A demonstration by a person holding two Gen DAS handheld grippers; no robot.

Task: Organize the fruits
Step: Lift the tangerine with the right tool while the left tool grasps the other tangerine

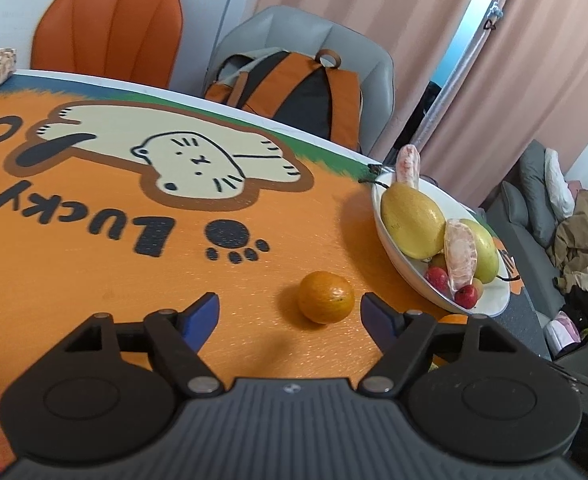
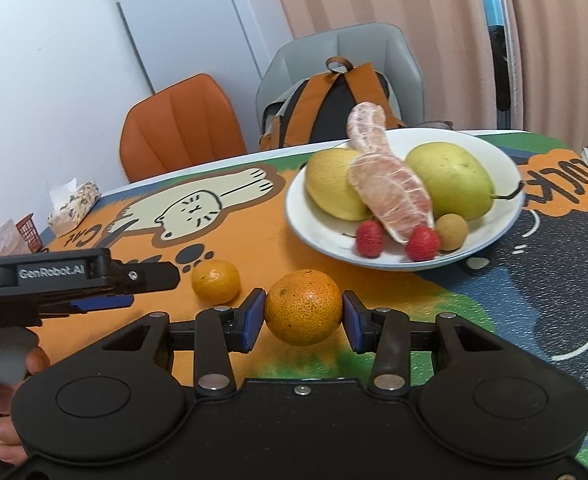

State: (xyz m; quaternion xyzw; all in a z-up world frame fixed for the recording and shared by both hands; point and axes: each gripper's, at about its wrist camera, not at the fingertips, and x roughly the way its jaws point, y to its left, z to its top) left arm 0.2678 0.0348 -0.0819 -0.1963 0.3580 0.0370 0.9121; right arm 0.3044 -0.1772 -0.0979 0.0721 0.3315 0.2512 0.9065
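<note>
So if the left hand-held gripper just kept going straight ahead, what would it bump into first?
Probably the small orange on the table mat. It sits just beyond the open left hand-held gripper, a little right of centre between its fingers. Depth is hard to judge; the white fruit plate lies further right.

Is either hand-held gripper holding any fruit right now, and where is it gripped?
The right hand-held gripper clamps the larger orange by its sides. The left hand-held gripper is open, empty.
</note>
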